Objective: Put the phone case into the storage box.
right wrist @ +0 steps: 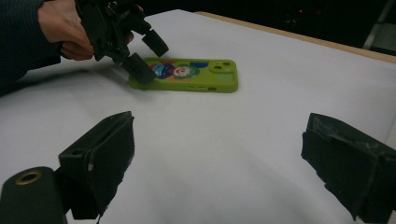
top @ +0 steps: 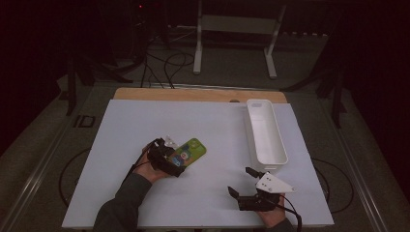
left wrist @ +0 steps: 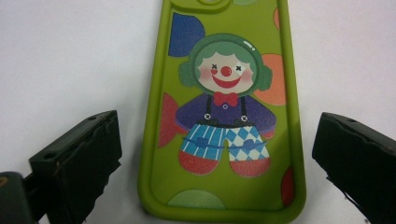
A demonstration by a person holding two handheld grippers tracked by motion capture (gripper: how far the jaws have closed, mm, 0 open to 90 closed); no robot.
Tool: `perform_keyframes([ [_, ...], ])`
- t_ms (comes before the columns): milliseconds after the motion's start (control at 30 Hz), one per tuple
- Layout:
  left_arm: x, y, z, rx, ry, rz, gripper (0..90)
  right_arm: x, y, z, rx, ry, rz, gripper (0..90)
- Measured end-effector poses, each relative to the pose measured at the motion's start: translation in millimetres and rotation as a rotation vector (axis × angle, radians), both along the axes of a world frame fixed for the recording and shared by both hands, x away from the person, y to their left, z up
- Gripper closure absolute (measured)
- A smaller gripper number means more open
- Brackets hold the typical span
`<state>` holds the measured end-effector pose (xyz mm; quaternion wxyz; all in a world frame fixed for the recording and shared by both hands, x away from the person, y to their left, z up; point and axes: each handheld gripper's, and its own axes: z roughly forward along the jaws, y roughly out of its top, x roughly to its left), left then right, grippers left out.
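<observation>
A phone in a green case with a clown picture lies flat, back up, on the white sheet. My left gripper hovers open at the phone's near end. In the left gripper view the phone lies between the two jaws of that gripper, and neither jaw touches it. My right gripper stands open near the front right of the table with nothing in it. From the right gripper I see the phone and the left gripper over its end.
A long white bin, nothing inside, stands at the right of the sheet, just beyond my right gripper. The wooden table edge runs along the back. A metal stand and cables lie on the floor behind.
</observation>
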<state>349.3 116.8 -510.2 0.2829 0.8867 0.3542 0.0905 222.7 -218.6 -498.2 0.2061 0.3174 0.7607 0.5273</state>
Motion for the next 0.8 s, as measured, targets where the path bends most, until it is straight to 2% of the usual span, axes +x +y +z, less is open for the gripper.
perform_keyframes([
  [300, 1.8, -2.4, -3.2, 0.008, 0.003, 0.0, 7.9, 0.1, -0.7, 0.2, 0.0, 0.0, -0.001, 9.2],
  [733, 1.5, -5.4, -4.5, 0.036, -0.001, -0.005, 10.8, -0.3, 0.0, 0.2, -0.002, 0.001, -0.003, 9.2],
  [800, 1.5, -4.8, -4.1, 0.032, -0.003, -0.004, 14.4, -0.4, 0.1, 0.2, -0.001, 0.001, -0.002, 9.2],
])
